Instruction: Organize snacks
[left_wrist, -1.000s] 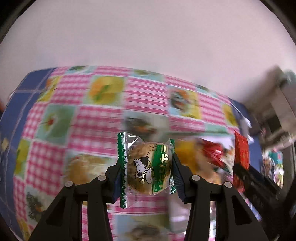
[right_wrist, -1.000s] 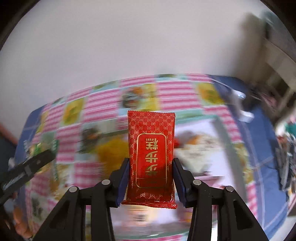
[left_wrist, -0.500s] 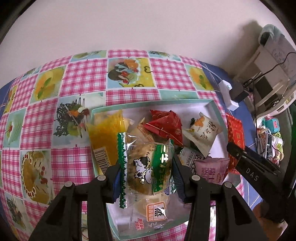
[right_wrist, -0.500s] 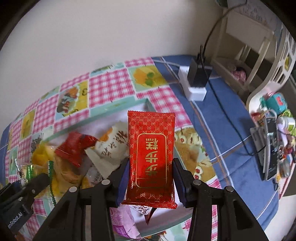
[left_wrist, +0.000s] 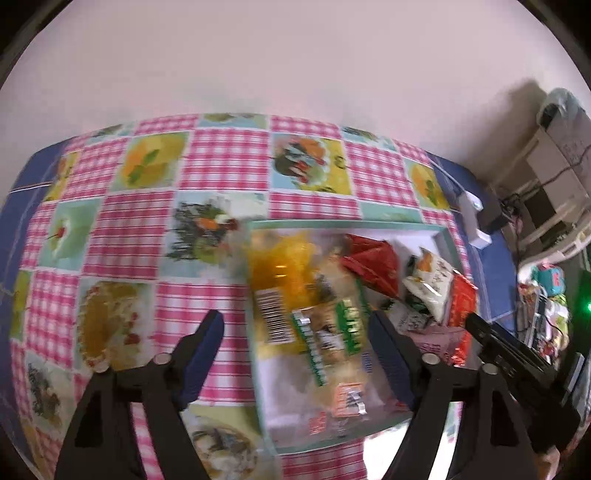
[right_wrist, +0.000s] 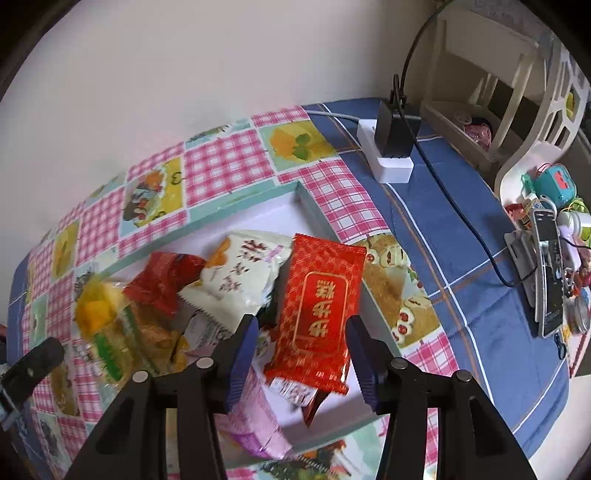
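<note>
Over the teal-rimmed tray (left_wrist: 369, 223) on the checked counter (left_wrist: 229, 158), your left tongs (left_wrist: 295, 326) are spreading wide, both blue pads clear of the green-and-clear cookie packet (left_wrist: 325, 336), which lies blurred on the heap of snacks inside the tray, just beside the orange jelly packet (left_wrist: 280, 266). Your right tongs (right_wrist: 301, 328) are opening too: the red packet with gold characters (right_wrist: 317, 310) sits tilted between the pads, a gap showing along its left edge, its lower end resting on the pile near the tray's right wall. Next to it lie a white packet (right_wrist: 240, 277) and a red pyramid-shaped packet (right_wrist: 162, 275), with a pink packet (right_wrist: 255, 417) under the left finger. A white power strip (right_wrist: 388, 155) with a black adapter sits on the blue cloth beyond.
</note>
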